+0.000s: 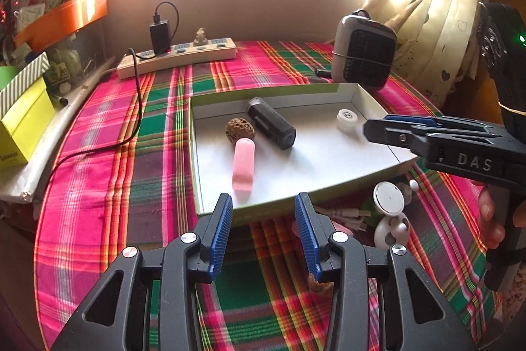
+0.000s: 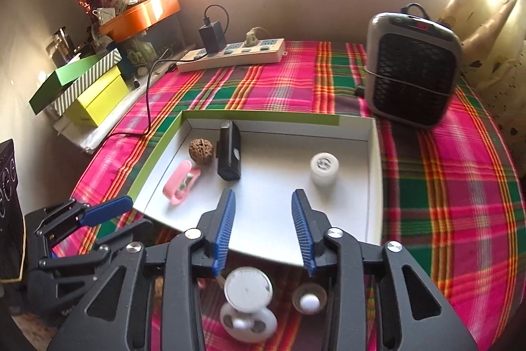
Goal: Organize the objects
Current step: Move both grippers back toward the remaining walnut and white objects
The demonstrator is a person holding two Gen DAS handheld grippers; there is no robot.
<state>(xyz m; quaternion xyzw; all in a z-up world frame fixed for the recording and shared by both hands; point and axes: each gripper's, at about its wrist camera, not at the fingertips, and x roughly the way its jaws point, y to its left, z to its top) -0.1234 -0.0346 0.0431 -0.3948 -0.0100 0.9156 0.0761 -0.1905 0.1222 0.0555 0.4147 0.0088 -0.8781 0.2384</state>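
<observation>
Objects already gathered lie in a shallow white box point(image 2: 374, 173) with green outer walls, set mid-frame on the plaid-covered desk point(image 2: 443, 186): a walnut point(image 2: 201, 148), a black cylinder point(image 2: 229, 155), a pink clip point(image 2: 181, 182) and a small white spool point(image 2: 324, 169) toward the right. The right gripper point(image 2: 263, 227) is seen low in the frame, over the box's near edge, its jaws parted with nothing between the pads. The left gripper point(image 1: 263, 234) is likewise held empty, its jaws standing apart, just before the box's near wall. An open white earbud case point(image 2: 248, 305) is seen at the bottom of the right wrist view, outside the box. A heater point(image 2: 412, 68) stands at upper right.
</observation>
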